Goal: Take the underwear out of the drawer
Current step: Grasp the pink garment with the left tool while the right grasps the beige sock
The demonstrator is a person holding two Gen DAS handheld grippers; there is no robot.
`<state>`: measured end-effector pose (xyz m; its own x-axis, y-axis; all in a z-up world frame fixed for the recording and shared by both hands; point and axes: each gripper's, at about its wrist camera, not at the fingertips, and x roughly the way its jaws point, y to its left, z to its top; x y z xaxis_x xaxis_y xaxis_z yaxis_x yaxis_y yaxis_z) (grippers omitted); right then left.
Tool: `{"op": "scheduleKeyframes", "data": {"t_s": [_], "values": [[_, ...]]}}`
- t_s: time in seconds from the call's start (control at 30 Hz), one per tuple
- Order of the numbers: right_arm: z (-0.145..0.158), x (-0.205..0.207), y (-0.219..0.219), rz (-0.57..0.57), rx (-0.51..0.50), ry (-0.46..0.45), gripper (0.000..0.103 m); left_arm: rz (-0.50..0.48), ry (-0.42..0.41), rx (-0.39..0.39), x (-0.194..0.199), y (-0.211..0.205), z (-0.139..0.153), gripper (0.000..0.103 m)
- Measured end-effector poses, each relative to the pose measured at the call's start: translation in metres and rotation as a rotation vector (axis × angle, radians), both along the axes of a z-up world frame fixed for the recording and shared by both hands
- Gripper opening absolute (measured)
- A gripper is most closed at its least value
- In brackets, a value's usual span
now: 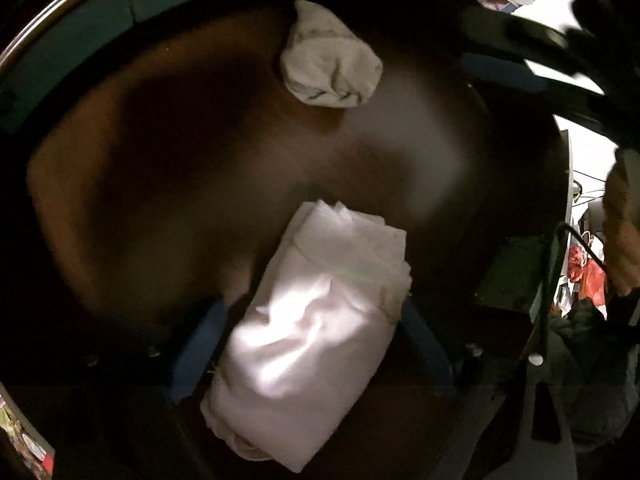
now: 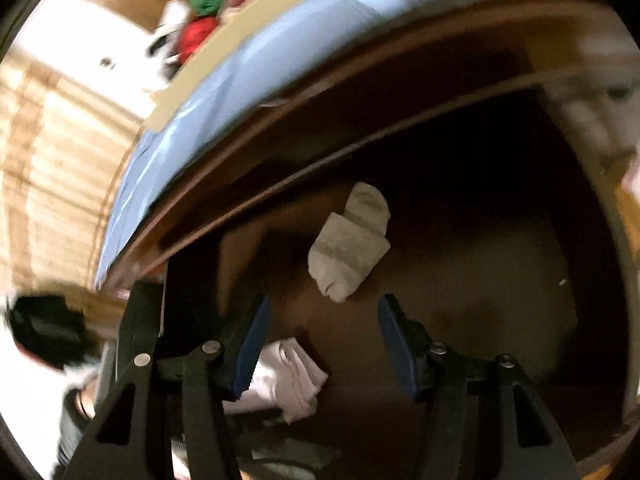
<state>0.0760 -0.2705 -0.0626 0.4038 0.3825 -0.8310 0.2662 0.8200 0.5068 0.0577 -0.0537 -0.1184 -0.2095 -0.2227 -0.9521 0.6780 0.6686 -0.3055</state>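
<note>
The underwear [image 1: 304,328], a folded pale bundle on the brown drawer [image 1: 132,184] floor, lies between the left gripper [image 1: 310,320]'s spread, unclenched fingers, apparently the reach step, so closing comes next; the right gripper [image 2: 324,344] hangs released.

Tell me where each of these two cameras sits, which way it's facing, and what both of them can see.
Left wrist: on the left gripper, looking steeply down into the brown drawer; its blue fingers straddle the folded white underwear.
Right wrist: on the right gripper, angled down into the drawer from its edge; the black arms and blue pads stand open and empty.
Shared: the rolled grey sock, the underwear, the drawer floor.
</note>
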Motion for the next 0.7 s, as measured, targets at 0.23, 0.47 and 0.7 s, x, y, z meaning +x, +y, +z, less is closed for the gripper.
{"op": "scheduleKeyframes", "data": {"t_s": [0.23,0.47,0.7], "values": [[-0.02,0.022,0.014,-0.071,-0.013,0.043,0.058,-0.047,0.119,-0.077,-0.017,-0.01,0.004,0.047],[-0.034,0.036,0.029,-0.11,-0.073,0.099,0.058,-0.034,0.056,-0.106,-0.029,0.003,0.015,0.019],[-0.042,0.043,0.04,-0.193,-0.144,0.133,0.058,0.047,0.022,-0.204,-0.026,0.029,0.037,0.008]]}}
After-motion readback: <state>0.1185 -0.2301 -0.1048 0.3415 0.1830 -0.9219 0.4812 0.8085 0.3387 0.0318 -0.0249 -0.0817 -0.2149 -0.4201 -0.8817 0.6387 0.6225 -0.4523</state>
